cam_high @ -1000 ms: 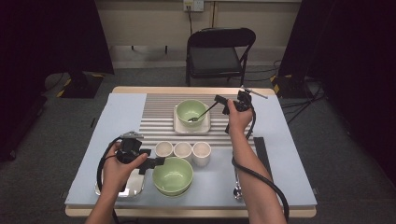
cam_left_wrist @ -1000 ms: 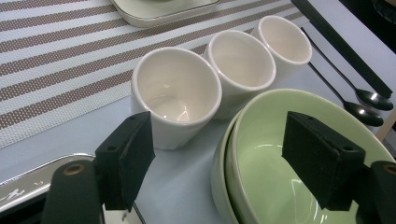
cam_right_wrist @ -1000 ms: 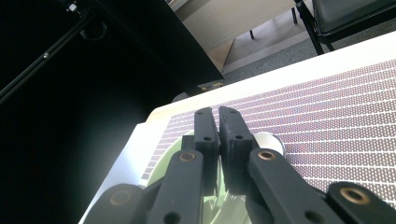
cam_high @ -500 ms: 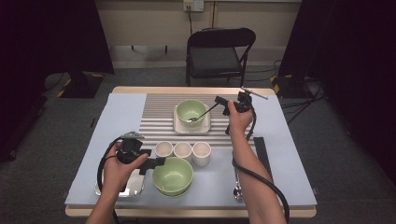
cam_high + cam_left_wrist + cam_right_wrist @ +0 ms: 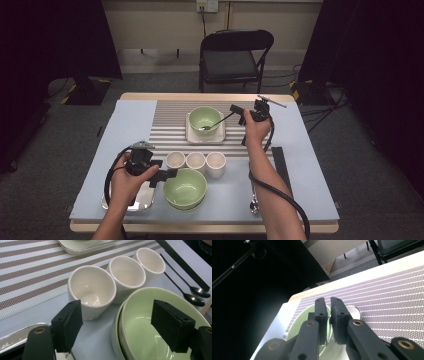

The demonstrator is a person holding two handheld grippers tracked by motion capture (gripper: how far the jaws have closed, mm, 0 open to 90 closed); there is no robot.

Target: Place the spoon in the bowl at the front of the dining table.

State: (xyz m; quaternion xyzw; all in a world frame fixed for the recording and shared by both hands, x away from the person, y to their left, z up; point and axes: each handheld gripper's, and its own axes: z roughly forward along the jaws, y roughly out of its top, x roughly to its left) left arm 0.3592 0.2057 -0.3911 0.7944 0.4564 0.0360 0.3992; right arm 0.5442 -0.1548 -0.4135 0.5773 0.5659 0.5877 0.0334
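The right hand-held gripper [image 5: 234,108] hangs over the far half of the table [image 5: 125,130], its jaws drawn almost together on the thin handle of a spoon [image 5: 214,122]. In the high view the spoon slants down from the jaws to the left, and its bowl end lies inside the far green bowl [image 5: 205,119]. That bowl sits on a pale square plate [image 5: 192,136] laid on the striped mat [image 5: 167,120]. In the right gripper view the two black jaws [image 5: 329,315] stand narrow, with only a slim gap between the pads, and the green rim of the bowl shows just beyond them; the jaws have just been opening a little, though the spoon handle is between them in the high view.

The left hand-held gripper [image 5: 170,175] rests low at the near left, jaws spread wide and holding nothing. In the left gripper view its pads [image 5: 67,325] stand apart to either side of the near green bowl's [image 5: 150,322] left rim. This bowl looks like two stacked (a pale rim shows under the green one). Just beyond it three white cups [image 5: 91,288] stand in a row, touching one another. A metal tray [image 5: 142,197] lies under the left hand. Two dark spoons [image 5: 192,293] lie on the table to the right of the near bowl
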